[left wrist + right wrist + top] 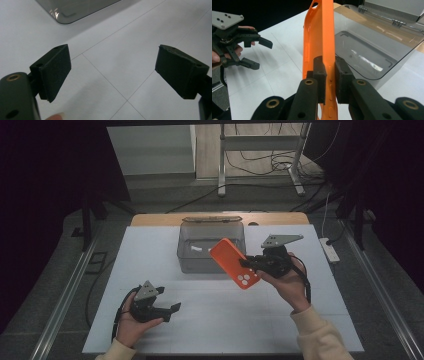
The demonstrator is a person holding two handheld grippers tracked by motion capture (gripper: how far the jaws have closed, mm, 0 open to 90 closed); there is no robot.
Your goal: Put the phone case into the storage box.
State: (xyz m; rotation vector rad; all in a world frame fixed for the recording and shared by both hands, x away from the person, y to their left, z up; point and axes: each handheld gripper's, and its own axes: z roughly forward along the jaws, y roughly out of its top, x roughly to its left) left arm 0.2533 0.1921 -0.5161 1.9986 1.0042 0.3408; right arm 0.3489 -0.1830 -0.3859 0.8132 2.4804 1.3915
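A dark room surrounds a white counter with a wooden strip at its far edge; cables and a metal stand lie on the floor beyond. The right gripper has its fingers clamped on one side edge of an orange phone case, held in the air just in front of a clear plastic box whose hinged lid stands open at the back. The left gripper rests low near the counter's front left, fingers spread apart with nothing between them.

The main risk, as I judge it, is the grip: the pads pinch only a thin flexible wall of the case, so it may pivot, bend or slip out if swung quickly. If the case is headed for the box, its long body could catch on the near rim or knock the light box backward. Something small and pale lies inside the box and could keep the case from lying flat. The left gripper is well apart and blocks nothing.
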